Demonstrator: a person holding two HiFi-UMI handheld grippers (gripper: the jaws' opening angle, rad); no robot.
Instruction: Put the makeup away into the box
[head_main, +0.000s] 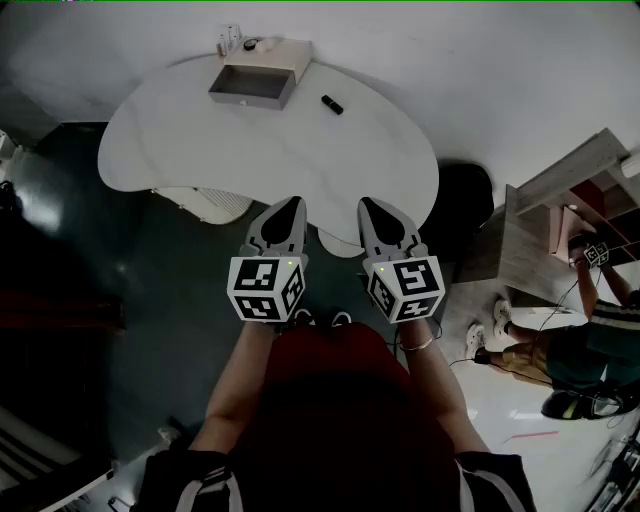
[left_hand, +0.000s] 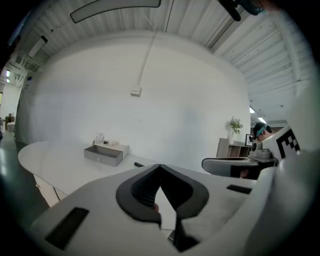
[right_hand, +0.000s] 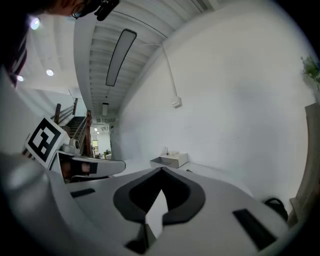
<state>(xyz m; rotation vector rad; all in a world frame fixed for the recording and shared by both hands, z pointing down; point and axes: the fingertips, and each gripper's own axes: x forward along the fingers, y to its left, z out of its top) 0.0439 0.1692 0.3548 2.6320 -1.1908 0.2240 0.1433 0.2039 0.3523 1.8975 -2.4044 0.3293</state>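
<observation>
From the head view, I hold both tools side by side over the near edge of the white table (head_main: 200, 150), noses pointing away from me. My left tool (head_main: 294, 204) and my right tool (head_main: 369, 204) each have their jaws drawn together, with nothing in them. The grey box (head_main: 254, 84) sits open at the far end of the table, close to the wall. A dark makeup piece (head_main: 332, 104) lies on the tabletop just to the right of the box and apart from it. A few small containers (head_main: 234, 40) stand behind the box's far left corner. Off to the right, beyond the table, a person (head_main: 585, 345) stands by a wooden shelf (head_main: 550, 215).

In the left gripper view, the left tool's (left_hand: 160, 166) black pads meet at their tips and hold nothing. Past them I see the box (left_hand: 103, 152) well ahead and to the left, with the makeup piece (left_hand: 138, 164) lying to its right. My right tool (left_hand: 235, 164) juts in from the right.

In the right gripper view, the right tool (right_hand: 161, 171) is pressed fully closed and empty. The box (right_hand: 170, 160) stands far ahead on the table, and my left tool (right_hand: 92, 166) shows at the left.
</observation>
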